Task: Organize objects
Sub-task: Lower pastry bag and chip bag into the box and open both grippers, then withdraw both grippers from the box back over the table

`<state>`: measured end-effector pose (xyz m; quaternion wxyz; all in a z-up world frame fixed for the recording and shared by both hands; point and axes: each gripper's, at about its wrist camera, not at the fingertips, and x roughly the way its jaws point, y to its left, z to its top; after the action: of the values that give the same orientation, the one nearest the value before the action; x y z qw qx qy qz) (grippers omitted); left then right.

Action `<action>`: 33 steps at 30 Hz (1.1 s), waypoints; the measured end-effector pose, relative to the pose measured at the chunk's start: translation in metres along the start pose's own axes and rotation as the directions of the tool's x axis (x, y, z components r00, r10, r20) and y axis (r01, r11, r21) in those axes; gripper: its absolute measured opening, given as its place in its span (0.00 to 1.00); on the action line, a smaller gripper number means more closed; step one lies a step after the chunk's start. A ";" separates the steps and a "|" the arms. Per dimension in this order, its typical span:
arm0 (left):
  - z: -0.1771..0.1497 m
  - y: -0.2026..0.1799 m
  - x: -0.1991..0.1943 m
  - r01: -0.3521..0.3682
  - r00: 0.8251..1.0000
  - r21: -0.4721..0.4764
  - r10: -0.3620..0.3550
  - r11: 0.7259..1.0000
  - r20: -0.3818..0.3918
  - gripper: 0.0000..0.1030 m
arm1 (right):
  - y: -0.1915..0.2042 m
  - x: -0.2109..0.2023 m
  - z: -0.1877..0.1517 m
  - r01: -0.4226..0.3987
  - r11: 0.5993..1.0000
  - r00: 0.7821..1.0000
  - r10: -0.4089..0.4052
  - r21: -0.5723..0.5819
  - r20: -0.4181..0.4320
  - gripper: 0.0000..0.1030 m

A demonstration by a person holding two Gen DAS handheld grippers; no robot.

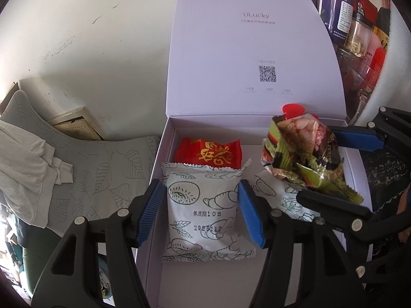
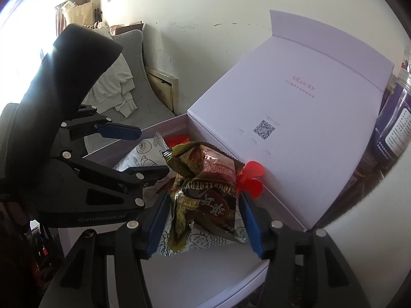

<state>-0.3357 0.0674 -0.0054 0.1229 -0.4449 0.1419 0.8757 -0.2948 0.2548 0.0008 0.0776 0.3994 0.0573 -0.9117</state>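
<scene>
An open white gift box [image 1: 257, 277] holds snack packets. My left gripper [image 1: 201, 213] is open, its blue pads either side of a white packet with bread drawings [image 1: 203, 213] that lies in the box. A red packet [image 1: 208, 154] lies behind it. My right gripper [image 2: 205, 218] is shut on a crinkled green, red and brown snack packet [image 2: 205, 192], held over another white drawn packet [image 2: 205, 241] in the box's right half. In the left wrist view the right gripper [image 1: 331, 169] holds that packet [image 1: 300, 151]. A red paper flower [image 2: 250, 179] lies behind it.
The box lid [image 1: 251, 51] stands upright at the back. Jars and red packages [image 1: 359, 30] are stacked to the right. A grey leaf-print cushion [image 1: 102, 166] with a white cloth [image 1: 25, 159] lies left of the box, against a white wall.
</scene>
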 end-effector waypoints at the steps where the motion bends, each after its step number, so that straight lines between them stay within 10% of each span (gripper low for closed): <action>1: 0.000 0.001 -0.002 -0.002 1.000 0.000 0.002 1.000 0.008 0.57 | 0.000 -0.001 0.000 0.000 1.000 1.000 0.000 0.000 0.002 0.55; 33: -0.016 0.026 -0.102 -0.058 0.985 -0.192 0.087 0.980 0.148 0.68 | 0.007 -0.096 0.008 0.055 0.998 0.983 -0.057 0.021 0.172 0.61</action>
<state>-0.2739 0.0286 0.0721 0.0593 -0.3790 0.0653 0.9212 -0.2349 0.2554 0.0772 0.0535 0.3178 0.0544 -0.9451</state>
